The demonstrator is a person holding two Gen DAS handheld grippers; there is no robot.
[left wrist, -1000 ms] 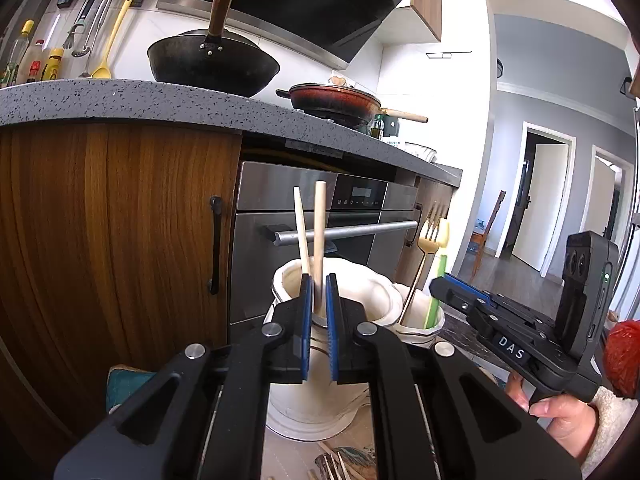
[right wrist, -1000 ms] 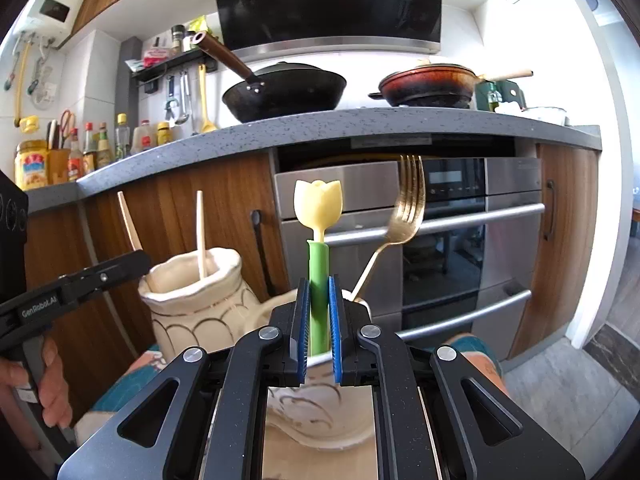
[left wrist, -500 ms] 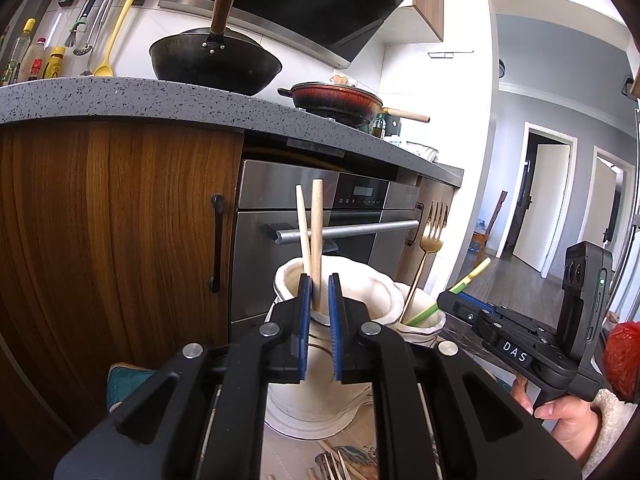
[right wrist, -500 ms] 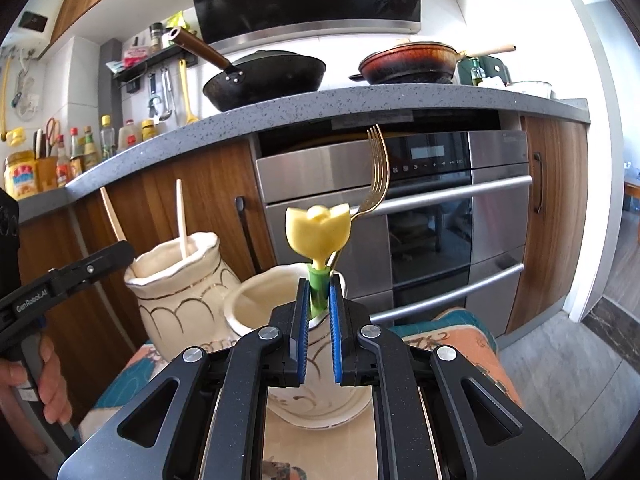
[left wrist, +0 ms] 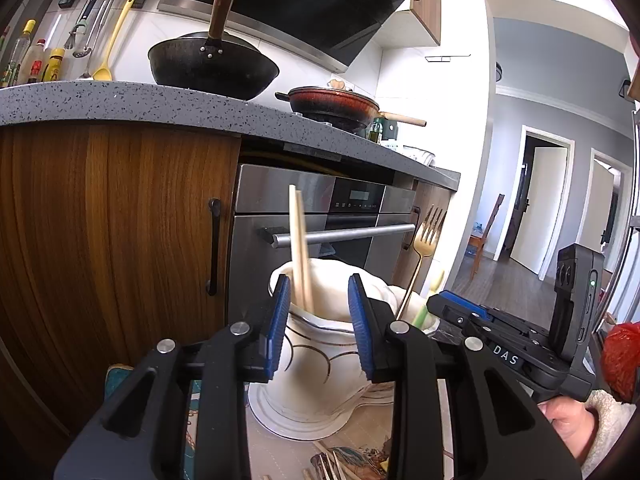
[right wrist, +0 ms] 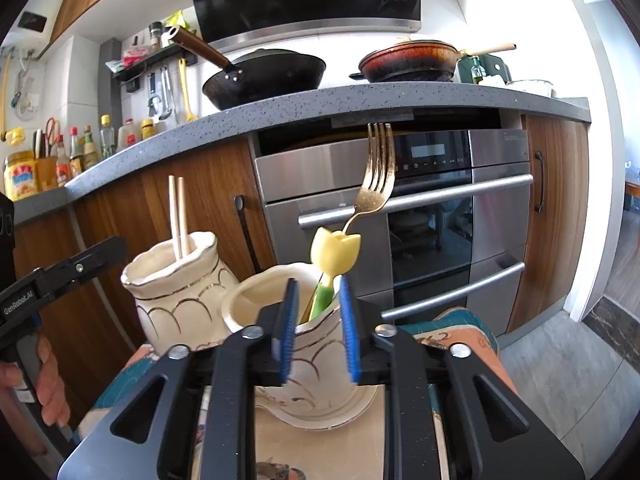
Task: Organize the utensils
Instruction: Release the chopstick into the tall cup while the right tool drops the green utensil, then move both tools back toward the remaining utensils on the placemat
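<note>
Two wooden chopsticks stand in the left cream jar, the left gripper hanging spread wide at its rim, touching nothing. Just right, a gold fork and tulip-topped utensil lean in the second jar. The right gripper is parted around the tulip's green stem, clear air above both rims.

Chopsticks: we see them upright in the left jar.
Fork: we find it leaning in the right jar, beside the tulip-topped utensil.
Jars: side by side, touching, on the mat.
Oven: behind both jars.
Wok, pan: on the tabletop above the oven.
</note>
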